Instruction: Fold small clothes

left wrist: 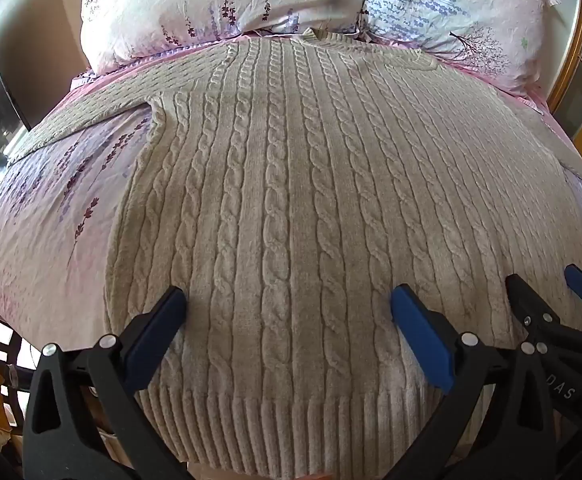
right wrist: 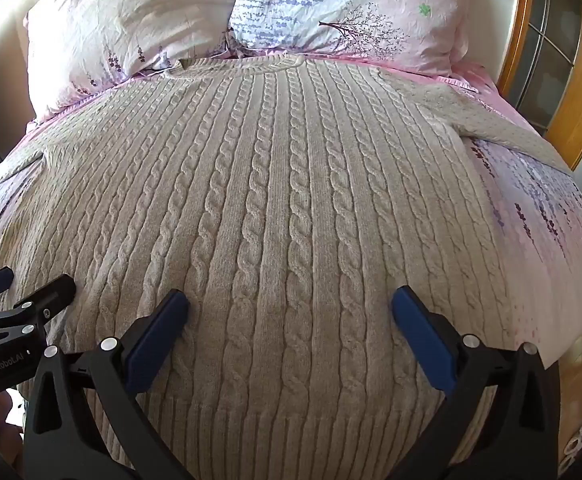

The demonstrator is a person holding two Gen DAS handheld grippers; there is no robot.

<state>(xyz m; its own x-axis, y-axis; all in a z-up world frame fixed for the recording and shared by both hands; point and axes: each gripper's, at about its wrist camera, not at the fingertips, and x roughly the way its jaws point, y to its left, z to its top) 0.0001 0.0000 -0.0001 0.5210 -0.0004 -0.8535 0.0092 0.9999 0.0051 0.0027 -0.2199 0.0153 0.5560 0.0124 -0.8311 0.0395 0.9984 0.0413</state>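
Two floral pillows (right wrist: 139, 32) lie on a pink bedsheet (left wrist: 51, 208).

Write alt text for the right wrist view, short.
A beige cable-knit sweater lies spread flat, neckline away from the camera, on a bed with a pink floral sheet. The right tool hangs open over the lower part of the sweater, above its ribbed hem, gripping nothing; the left tool shows at the left edge. Two floral pillows lie beyond the collar.

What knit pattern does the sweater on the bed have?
The beige sweater has vertical cable-knit columns and a ribbed hem; the right wrist view shows it best.
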